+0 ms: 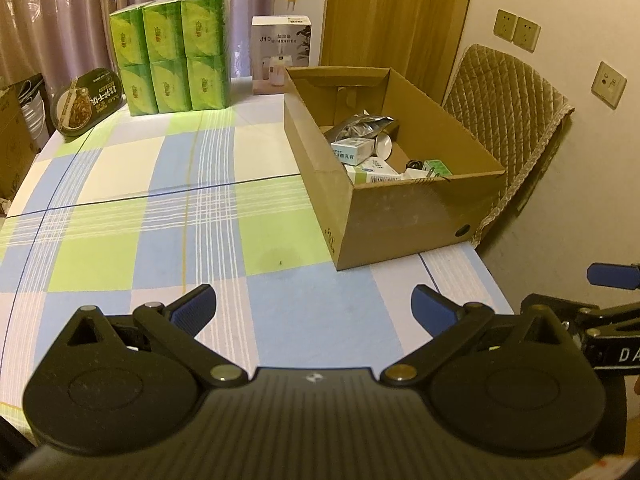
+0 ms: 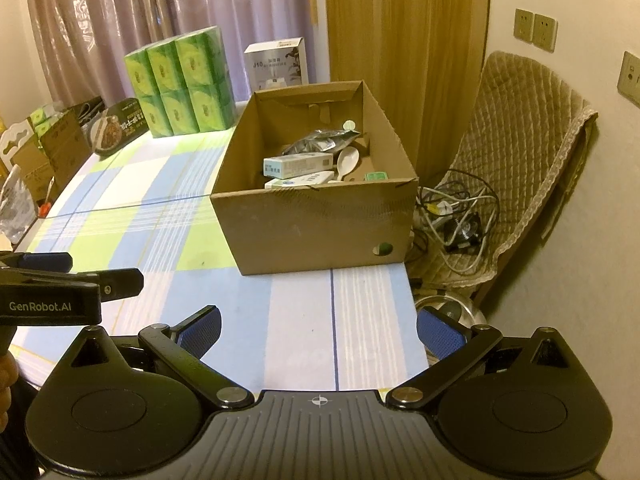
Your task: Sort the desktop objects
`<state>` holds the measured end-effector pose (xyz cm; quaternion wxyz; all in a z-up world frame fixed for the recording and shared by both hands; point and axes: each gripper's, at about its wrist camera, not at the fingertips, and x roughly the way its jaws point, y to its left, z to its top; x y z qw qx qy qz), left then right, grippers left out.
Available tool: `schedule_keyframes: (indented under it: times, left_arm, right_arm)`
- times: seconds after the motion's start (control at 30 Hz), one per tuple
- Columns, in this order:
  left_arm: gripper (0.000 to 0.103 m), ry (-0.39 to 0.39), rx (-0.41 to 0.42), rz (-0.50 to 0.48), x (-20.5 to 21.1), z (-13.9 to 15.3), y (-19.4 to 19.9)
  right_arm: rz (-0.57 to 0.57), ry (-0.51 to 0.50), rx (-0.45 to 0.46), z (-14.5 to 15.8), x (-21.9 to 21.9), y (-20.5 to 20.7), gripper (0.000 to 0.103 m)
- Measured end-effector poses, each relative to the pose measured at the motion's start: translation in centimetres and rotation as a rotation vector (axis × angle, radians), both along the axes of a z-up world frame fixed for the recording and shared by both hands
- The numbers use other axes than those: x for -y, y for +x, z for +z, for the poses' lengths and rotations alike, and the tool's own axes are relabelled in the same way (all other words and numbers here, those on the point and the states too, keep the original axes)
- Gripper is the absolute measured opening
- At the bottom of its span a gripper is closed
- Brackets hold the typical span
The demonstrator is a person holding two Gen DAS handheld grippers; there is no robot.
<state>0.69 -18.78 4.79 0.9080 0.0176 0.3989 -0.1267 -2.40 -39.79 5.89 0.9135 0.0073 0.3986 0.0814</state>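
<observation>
Both jaws stand apart and empty: left gripper [image 1: 314, 306], right gripper [image 2: 319, 330], both at the near table edge. The sorted items, such as the spoon [image 2: 347, 161], lie inside the cardboard box [image 2: 320, 224] at the right. Risk: that box sits at the table's right edge; a nudge could tip it off onto the cables [image 2: 460, 208].

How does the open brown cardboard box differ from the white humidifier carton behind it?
The brown cardboard box is open-topped, low and wide, holding small items; the white humidifier carton is closed, upright and narrower. The box is plain brown; the carton carries printed pictures and text. Both stand on the checked tablecloth.
</observation>
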Motion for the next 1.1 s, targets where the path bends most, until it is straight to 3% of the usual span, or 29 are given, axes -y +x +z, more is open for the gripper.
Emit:
schedule_keyframes:
  times: [1.1]
  left_arm:
    - [0.102,0.015,0.000,-0.019,0.11,-1.03,-0.29]
  right_arm:
    - [0.002,-0.002,-0.008,-0.68,-0.28,-0.08,0.101]
